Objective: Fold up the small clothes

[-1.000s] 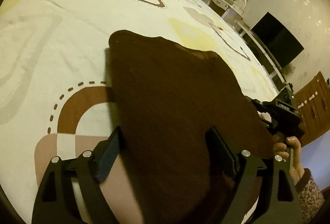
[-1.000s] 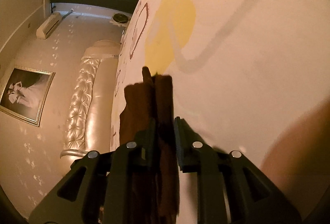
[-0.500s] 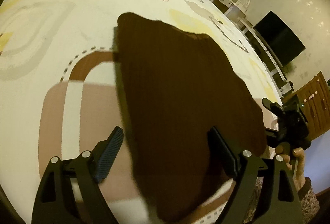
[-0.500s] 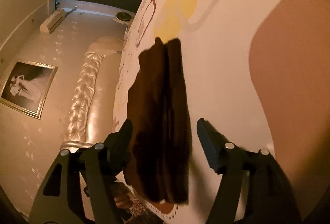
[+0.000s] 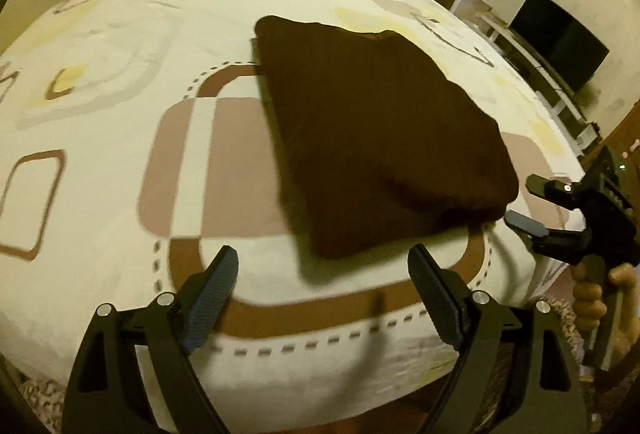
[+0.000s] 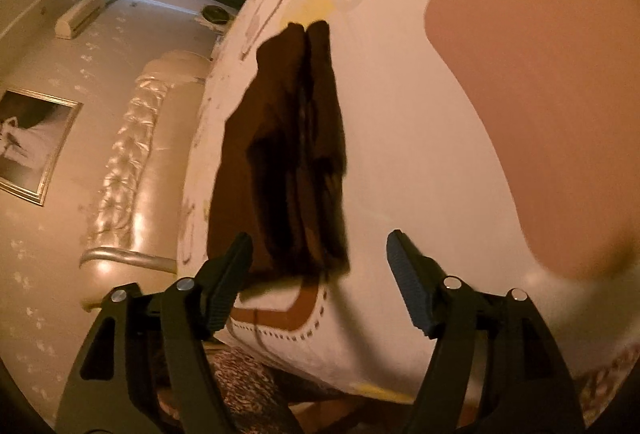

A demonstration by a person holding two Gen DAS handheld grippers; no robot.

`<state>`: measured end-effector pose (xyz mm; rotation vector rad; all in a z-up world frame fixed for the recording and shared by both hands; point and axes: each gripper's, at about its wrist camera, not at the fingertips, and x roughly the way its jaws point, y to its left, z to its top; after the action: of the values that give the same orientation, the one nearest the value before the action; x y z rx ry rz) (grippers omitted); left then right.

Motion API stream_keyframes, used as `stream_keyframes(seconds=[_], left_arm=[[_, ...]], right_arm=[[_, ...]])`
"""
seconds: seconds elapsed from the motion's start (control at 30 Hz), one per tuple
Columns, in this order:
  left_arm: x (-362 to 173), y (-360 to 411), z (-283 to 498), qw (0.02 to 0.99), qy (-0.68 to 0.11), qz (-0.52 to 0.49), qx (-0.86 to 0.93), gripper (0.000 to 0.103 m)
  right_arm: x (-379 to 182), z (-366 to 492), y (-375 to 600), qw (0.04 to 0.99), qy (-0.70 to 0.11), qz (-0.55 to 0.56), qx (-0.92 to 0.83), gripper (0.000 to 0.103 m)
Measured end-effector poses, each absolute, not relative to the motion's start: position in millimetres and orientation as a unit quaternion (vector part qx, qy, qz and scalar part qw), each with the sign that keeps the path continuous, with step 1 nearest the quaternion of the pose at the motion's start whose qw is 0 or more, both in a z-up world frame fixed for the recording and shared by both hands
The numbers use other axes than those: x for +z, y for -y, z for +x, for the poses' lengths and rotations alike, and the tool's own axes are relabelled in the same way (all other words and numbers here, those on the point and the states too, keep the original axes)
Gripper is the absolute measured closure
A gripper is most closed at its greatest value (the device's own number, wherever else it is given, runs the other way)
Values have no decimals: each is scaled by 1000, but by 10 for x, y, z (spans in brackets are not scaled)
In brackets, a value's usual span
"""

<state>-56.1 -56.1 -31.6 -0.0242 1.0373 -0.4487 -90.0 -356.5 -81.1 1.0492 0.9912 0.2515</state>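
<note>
A dark brown knitted garment, folded into a thick flat packet, lies on a bed with a cream cover printed with brown, beige and yellow rounded squares. The garment rests near the front edge of the bed, partly over a large brown square outline of the print. The left tongs stand wide apart in front of the garment, and nothing is between their fingers; they do not touch the cloth. In the left wrist view the right tongs appear at the right side, just beside the near right corner of the garment, held by a hand. In the right wrist view the right tongs are opening; the end of the folded garment lies just ahead of them, and the pads do not press on it, although the left finger seems very close to the cloth edge. From this side the folded layers are seen as two dark ridges. A padded cream headboard stands behind the bed.
</note>
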Motion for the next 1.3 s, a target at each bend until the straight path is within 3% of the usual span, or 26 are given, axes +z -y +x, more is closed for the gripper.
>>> stream_keyframes(seconds=[0.17,0.67,1.3], left_arm=[[-222,556,-712,860,-476,17,-184,17],[-45,477,-931,880,-456,12,-127,17],[-48,495,-1025,884,-455,10,-109,17]], right_arm=[[-742,-1090,3420,749,-462,468,87,25],[-409,-1279,2657,849,-489,199,-13,19],[-373,-1349,2586,858,-481,177,-38,17]])
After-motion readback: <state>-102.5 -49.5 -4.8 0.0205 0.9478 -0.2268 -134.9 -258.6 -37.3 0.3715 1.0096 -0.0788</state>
